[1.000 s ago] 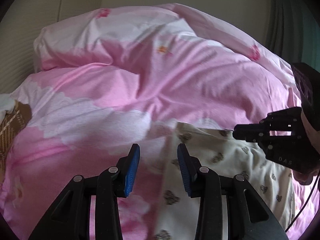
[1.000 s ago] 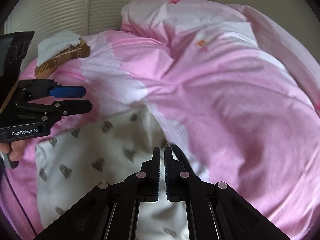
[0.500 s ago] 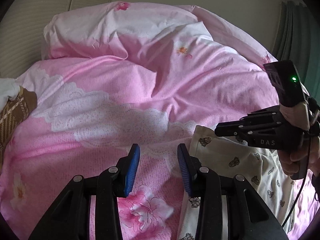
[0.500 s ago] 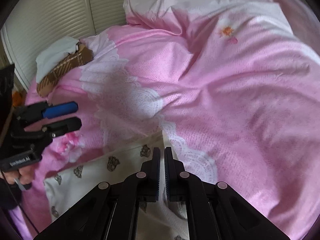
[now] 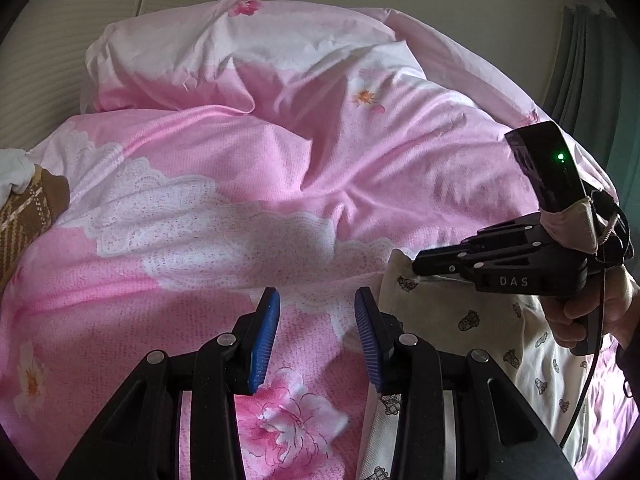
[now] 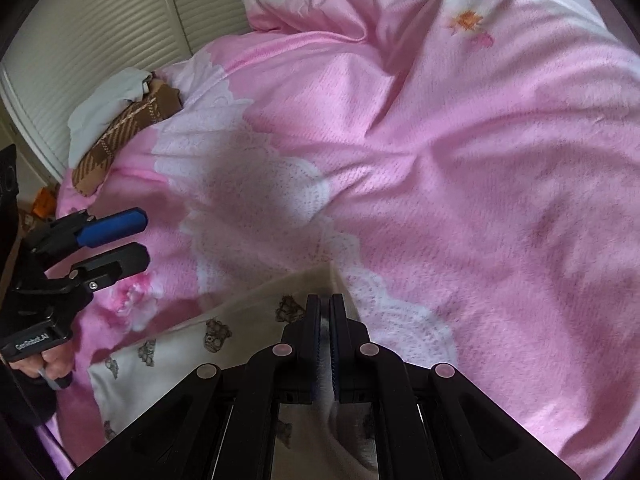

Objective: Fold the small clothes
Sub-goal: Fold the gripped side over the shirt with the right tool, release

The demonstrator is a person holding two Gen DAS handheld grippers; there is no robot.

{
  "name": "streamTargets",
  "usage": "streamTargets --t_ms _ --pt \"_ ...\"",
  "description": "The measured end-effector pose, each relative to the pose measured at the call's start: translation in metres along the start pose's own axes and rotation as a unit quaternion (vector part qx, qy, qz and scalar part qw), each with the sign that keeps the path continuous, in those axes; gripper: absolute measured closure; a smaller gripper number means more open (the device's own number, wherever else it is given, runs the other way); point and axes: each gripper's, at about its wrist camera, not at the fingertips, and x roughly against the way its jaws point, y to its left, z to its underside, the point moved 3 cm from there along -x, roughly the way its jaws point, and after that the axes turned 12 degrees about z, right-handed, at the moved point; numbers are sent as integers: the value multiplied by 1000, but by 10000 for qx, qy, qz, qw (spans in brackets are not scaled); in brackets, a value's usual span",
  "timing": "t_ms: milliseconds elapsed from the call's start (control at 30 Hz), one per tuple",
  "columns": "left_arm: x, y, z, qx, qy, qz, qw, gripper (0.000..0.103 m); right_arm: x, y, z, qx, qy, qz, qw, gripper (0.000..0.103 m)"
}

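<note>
A big pink duvet [image 5: 248,184] with white lace patterns and flowers covered the bed. A small cream garment [image 6: 168,364] with little bear prints lay on the duvet, near the bottom of both views.

The right gripper [image 6: 325,304] had its two jaws pressed together. They pinched the top edge of the cream garment, and a thin strip of the cloth showed between them. In the left wrist view the same gripper [image 5: 418,266] came in from the right side, with its tip at the garment's [image 5: 460,320] top corner. A hand [image 5: 592,312] held its black handle, and a small green light [image 5: 560,156] glowed on the black box above it.

The left gripper [image 5: 316,312] had its blue pads [image 5: 264,340] spread apart with nothing between them. It hung over the pink duvet, just to the left of the garment's edge. A big pink flower [image 5: 288,420] was printed on the duvet under it. In the right wrist view the left gripper [image 6: 138,240] showed at the left side, up off the duvet and apart from the garment.

A brown plaid cloth [image 6: 120,136] with something white [image 6: 100,108] on top lay at the far left edge of the bed, well apart from the garment. Behind the bed was a cream wall with thin ridges [image 6: 104,28]. A dark green curtain [image 5: 580,60] hung at the far right.
</note>
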Motion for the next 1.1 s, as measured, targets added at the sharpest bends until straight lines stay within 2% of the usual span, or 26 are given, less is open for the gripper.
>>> streamTargets --t_ms 200,300,433,567,700,867,1000,1100 --pt "0 0 0 25 1 31 10000 65 17 -12 1 -168 -261 143 9994 96" --pt "0 -1 0 17 -2 37 10000 65 18 -15 0 -250 -175 18 9995 70" --pt "0 -1 0 20 0 39 10000 65 11 -10 -3 -155 -43 -32 9999 68" --pt "0 -1 0 22 9 47 10000 65 2 1 -7 15 -30 61 10000 69" --pt "0 0 0 43 3 48 10000 65 -7 7 -9 131 26 106 9999 95" --pt "0 1 0 83 -6 63 9999 65 -5 11 -12 193 -58 32 9998 100" --pt "0 0 1 75 -13 70 9999 65 -1 10 -24 79 -296 128 9994 101" --pt "0 1 0 81 -10 74 9999 65 -4 12 -31 89 -277 153 9995 101"
